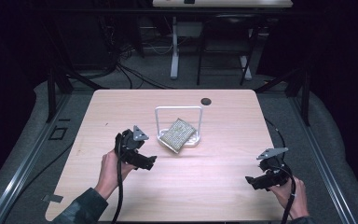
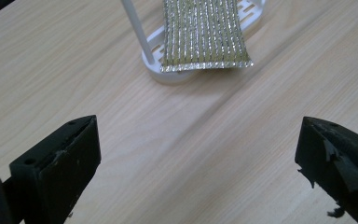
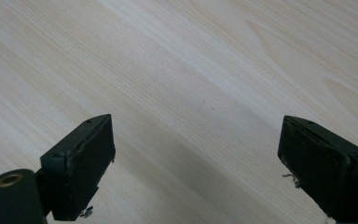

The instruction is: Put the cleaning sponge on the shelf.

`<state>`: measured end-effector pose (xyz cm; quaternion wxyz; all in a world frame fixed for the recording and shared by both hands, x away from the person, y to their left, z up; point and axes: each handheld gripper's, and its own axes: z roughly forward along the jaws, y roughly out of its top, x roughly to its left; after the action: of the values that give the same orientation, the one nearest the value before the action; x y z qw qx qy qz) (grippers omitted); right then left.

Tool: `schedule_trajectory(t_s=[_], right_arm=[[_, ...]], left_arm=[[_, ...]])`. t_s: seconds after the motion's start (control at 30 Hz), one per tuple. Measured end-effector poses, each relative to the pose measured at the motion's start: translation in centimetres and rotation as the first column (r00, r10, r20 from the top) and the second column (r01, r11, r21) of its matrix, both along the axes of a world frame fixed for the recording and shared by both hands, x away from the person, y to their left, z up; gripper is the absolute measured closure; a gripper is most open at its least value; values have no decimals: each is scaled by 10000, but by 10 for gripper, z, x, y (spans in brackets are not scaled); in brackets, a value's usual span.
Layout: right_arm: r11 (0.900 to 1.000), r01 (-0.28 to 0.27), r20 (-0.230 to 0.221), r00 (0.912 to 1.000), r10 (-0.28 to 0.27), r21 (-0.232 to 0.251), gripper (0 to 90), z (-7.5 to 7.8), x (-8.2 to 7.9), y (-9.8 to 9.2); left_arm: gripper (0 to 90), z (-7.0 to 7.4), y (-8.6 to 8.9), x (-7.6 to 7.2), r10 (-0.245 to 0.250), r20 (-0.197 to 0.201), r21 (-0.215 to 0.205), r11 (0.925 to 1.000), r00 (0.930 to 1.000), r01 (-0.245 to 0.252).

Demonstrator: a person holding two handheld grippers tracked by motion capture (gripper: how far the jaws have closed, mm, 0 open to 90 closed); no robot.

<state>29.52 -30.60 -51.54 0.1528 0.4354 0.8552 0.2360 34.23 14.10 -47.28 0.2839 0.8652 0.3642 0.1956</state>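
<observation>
A silvery, glittery woven cloth [image 1: 179,135] lies tilted on a small white rack [image 1: 194,140] with an upright white frame [image 1: 179,108], at the middle of the wooden table [image 1: 214,186]. In the left gripper view the cloth [image 2: 204,35] drapes over the rack's base [image 2: 168,74], beside a white post [image 2: 137,30]. My left gripper [image 1: 148,162] stands open, a short way left of the rack, pointing at it, nothing between its jaws. My right gripper [image 1: 254,182] is open near the table's front right, over bare wood.
A dark round grommet [image 1: 206,101] sits in the table near its far edge. Behind the table stand a second desk's legs [image 1: 174,51] and floor cables [image 1: 135,77]. Black frame posts [image 1: 51,88] flank the table on both sides.
</observation>
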Motion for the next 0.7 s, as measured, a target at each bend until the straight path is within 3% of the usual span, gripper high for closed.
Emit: schedule_trajectory(t_s=[0.23,0.57,0.7], right_arm=[[10000,46,-77,10000,-46,17,107,0,-1,1],[10000,68,-123,9999,-69,-49,104,-1,0,3],[9998,109,-176,9998,-111,-145,104,-2,0,2]], left_arm=[[0,-8,16,-12,179,-100,-115,9998,9998,-180],[0,-33,36,-28,499,-786,-508,9973,9957,-540],[0,-39,46,-36,713,-761,-468,9961,9945,-750]])
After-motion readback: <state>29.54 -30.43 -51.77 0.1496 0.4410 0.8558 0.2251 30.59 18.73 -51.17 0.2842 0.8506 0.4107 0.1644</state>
